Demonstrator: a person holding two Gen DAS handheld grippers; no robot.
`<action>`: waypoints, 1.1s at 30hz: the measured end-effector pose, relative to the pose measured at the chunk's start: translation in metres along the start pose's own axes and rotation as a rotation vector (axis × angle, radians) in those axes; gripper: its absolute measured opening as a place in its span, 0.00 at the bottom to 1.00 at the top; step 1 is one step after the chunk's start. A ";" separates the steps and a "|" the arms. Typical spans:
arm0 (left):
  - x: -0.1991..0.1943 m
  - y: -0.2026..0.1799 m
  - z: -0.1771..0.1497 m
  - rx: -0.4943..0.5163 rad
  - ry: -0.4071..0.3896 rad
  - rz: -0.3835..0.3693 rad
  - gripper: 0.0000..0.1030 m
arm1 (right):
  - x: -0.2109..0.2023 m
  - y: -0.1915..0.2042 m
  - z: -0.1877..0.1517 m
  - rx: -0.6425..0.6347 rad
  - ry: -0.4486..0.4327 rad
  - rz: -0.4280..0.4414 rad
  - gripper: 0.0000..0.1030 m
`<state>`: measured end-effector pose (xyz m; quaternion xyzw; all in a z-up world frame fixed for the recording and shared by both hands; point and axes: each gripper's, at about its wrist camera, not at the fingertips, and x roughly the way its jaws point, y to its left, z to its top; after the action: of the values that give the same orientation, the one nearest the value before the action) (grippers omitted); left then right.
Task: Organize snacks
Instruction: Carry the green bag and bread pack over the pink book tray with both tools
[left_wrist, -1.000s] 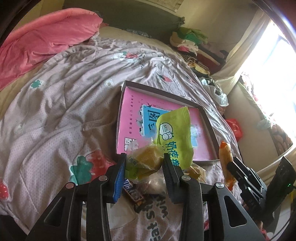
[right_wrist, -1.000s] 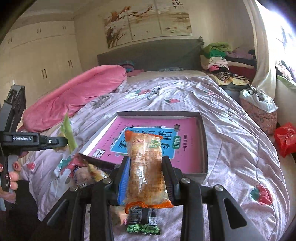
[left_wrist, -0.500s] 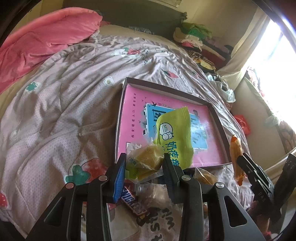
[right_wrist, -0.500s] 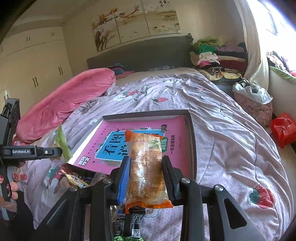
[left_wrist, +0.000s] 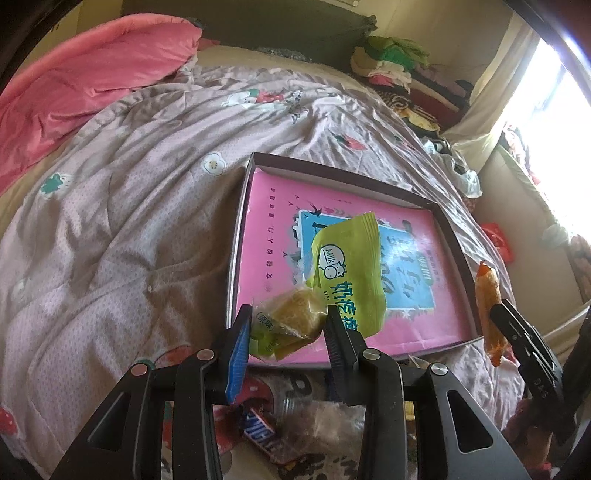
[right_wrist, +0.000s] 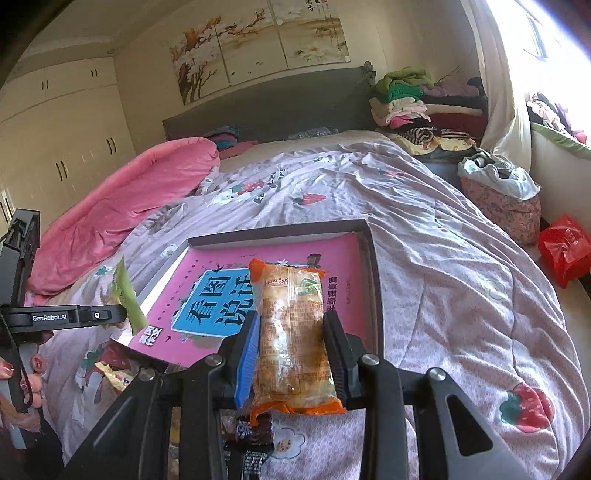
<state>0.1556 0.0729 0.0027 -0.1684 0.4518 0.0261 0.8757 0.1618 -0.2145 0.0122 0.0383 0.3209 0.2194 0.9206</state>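
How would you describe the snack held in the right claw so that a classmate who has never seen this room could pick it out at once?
Start at the bed's floral quilt, then find the shallow tray with the pink book inside. Just in front of it, the right claw grips an orange-edged bread packet standing upright. Unlike the green milk-candy packet in the left claw, it is long, see-through and golden-brown.

Tray (left_wrist: 452, 236): sits on the quilt (left_wrist: 122, 221), mid-bed.
Book (left_wrist: 273, 236): lies inside the tray.
Loose snacks (left_wrist: 258, 430): on the quilt before the tray's near edge.
Folded clothes (right_wrist: 410, 99): stacked behind, right of the headboard (right_wrist: 266, 107).
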 end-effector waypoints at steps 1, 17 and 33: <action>0.001 0.000 0.001 -0.003 0.001 0.000 0.38 | 0.002 0.000 0.001 -0.001 0.001 -0.001 0.34; 0.032 -0.006 0.009 0.039 0.044 0.029 0.38 | 0.041 -0.004 0.003 -0.028 0.064 -0.033 0.34; 0.048 -0.011 0.005 0.062 0.070 0.048 0.38 | 0.054 -0.006 -0.005 -0.052 0.096 -0.058 0.32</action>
<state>0.1906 0.0590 -0.0300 -0.1312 0.4866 0.0274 0.8633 0.1990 -0.1966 -0.0240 -0.0053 0.3597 0.2024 0.9108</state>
